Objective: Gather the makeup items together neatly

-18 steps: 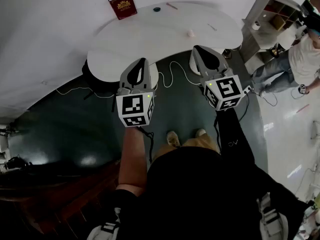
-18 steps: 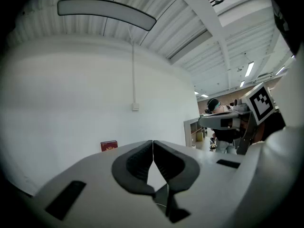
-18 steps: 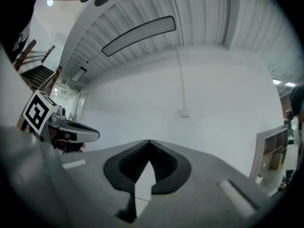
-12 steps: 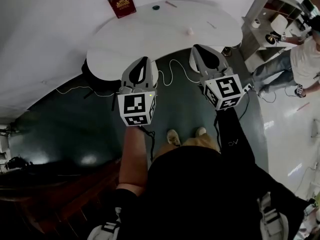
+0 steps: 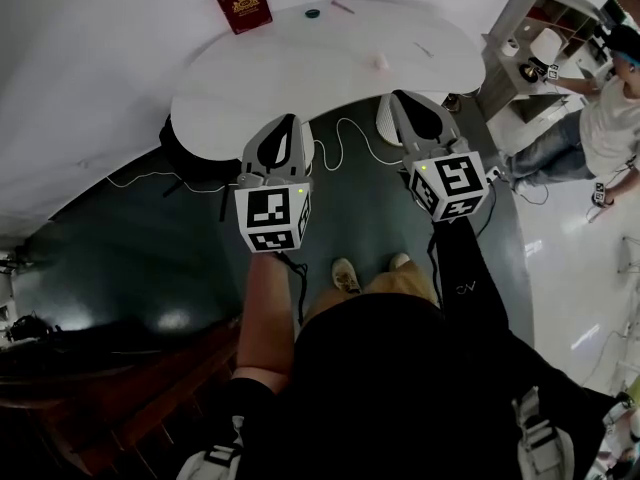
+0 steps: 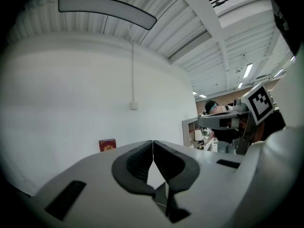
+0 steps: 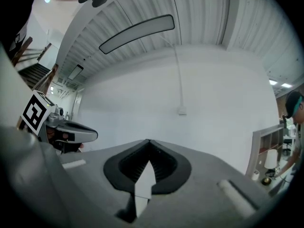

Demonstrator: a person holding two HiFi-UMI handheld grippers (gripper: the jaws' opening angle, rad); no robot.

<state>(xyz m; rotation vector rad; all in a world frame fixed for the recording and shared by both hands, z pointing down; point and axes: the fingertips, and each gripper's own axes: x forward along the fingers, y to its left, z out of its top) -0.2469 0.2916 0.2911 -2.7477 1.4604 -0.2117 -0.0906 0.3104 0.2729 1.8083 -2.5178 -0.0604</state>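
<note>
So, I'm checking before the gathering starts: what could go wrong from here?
1. The white cable loops across the floor between the person's shoes and the table; stepping closer could snag it.
2. The pink stick and the dark round piece lie near the table's far edge, so a clumsy push might send them off.
3. The left gripper and right gripper are both shut; they must open before any pick.

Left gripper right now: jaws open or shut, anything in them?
Shut and empty. The left gripper shows its two dark pads meeting at the tips in its own view, with nothing clamped between them.
</note>
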